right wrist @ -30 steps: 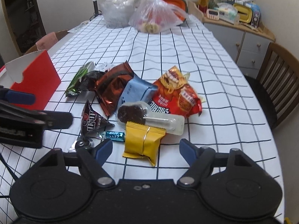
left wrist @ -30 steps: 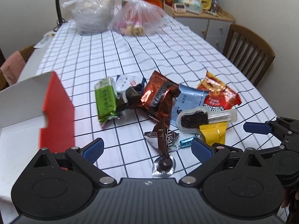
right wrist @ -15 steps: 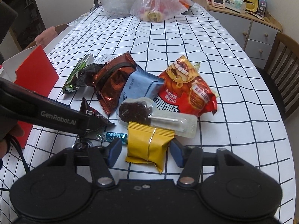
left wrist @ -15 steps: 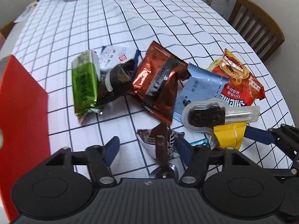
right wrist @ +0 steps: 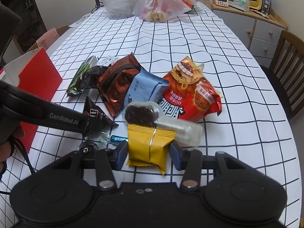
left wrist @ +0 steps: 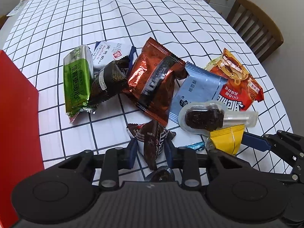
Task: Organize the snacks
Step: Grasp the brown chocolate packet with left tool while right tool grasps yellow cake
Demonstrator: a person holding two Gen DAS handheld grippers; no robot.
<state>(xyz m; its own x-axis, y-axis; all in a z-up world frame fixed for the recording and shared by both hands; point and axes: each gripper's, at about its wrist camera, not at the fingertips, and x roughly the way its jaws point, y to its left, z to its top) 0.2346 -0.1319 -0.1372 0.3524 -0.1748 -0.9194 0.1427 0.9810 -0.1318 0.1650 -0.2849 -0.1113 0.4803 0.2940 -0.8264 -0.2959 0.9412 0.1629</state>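
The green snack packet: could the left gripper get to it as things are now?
Probably not right away: the left gripper is closing around a brown candy packet. Otherwise the green snack packet lies uncovered ahead.

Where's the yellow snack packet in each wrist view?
Left wrist: yellow packet at lower right, beside the right gripper's blue finger.
Right wrist: lower centre, between the closing right gripper pads.
Shared landmark: red box at left.

A checked tablecloth (right wrist: 190,43) covers the table, with a wooden chair (right wrist: 290,60) and grey cabinet (right wrist: 256,30) beside it.
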